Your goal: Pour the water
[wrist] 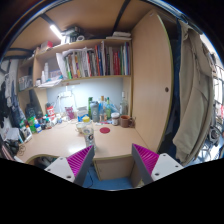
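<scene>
The claw point(113, 160) hangs with its fingers apart and nothing between them, just short of the near edge of the surface point(110, 140). The bottles point(98, 108) for pouring stand upright along the far edge, ahead and well beyond the fingers, under the bookshelf point(95, 62).

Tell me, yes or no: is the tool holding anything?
No. The tool is open, with only the bare desk between its fingers.
</scene>
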`<action>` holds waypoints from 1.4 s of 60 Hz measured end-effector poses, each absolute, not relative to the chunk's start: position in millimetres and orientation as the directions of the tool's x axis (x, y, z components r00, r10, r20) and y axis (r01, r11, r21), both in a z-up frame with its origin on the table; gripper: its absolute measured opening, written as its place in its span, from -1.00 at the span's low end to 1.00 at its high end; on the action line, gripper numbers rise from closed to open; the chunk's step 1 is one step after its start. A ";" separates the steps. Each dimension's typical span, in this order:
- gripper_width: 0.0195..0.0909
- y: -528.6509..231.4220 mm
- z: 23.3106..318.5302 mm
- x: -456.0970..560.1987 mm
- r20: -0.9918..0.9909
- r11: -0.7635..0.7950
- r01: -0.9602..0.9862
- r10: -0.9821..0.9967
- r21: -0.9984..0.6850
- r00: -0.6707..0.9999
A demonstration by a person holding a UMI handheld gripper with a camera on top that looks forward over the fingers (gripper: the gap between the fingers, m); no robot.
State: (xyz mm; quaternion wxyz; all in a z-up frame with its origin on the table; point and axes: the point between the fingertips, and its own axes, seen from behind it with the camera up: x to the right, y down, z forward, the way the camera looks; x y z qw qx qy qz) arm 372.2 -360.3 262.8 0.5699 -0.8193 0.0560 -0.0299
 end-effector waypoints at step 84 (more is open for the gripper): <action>0.80 -8.3 60.9 249.9 -0.002 -0.250 0.021 0.092 -0.968 0.996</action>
